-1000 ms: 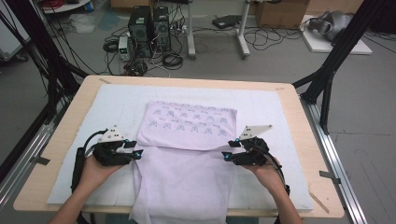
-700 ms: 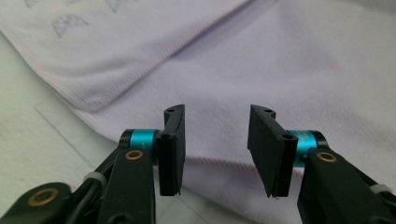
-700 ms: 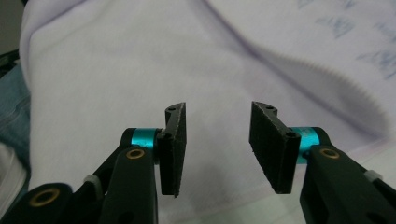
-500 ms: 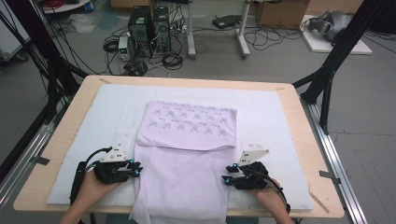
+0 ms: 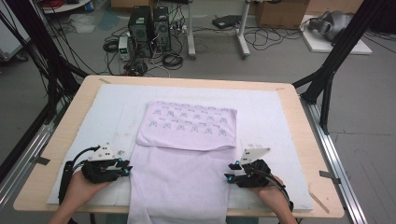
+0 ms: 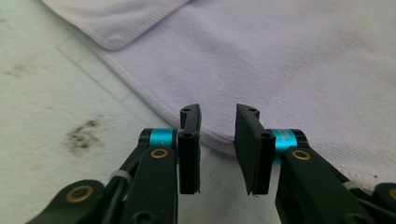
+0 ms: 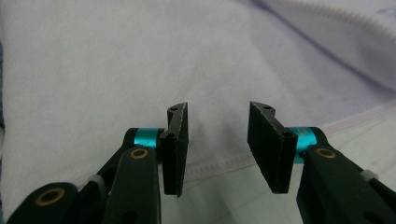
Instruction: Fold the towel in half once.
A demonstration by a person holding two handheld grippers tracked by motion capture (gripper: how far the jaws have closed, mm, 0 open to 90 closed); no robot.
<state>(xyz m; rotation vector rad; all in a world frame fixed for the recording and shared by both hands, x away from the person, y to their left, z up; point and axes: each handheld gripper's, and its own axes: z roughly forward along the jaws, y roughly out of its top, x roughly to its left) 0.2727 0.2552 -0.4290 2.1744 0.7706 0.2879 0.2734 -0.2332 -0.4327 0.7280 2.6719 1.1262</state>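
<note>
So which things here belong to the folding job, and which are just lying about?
In the job:
- lilac towel, far end folded over
- left gripper, jaws apart at the towel's left hem, just reopened a little
- right gripper, jaws apart at the right hem
- white mat under the towel

Lying about:
- computer towers on the floor
- cables
- cardboard box

A pale lilac towel (image 5: 184,163) is lying flat on the tabletop's white mat, centred. Its far end is lying folded back over the near part, showing a small blue printed pattern (image 5: 189,120). The plain near part is running toward the near edge, its end hanging over it.
</note>
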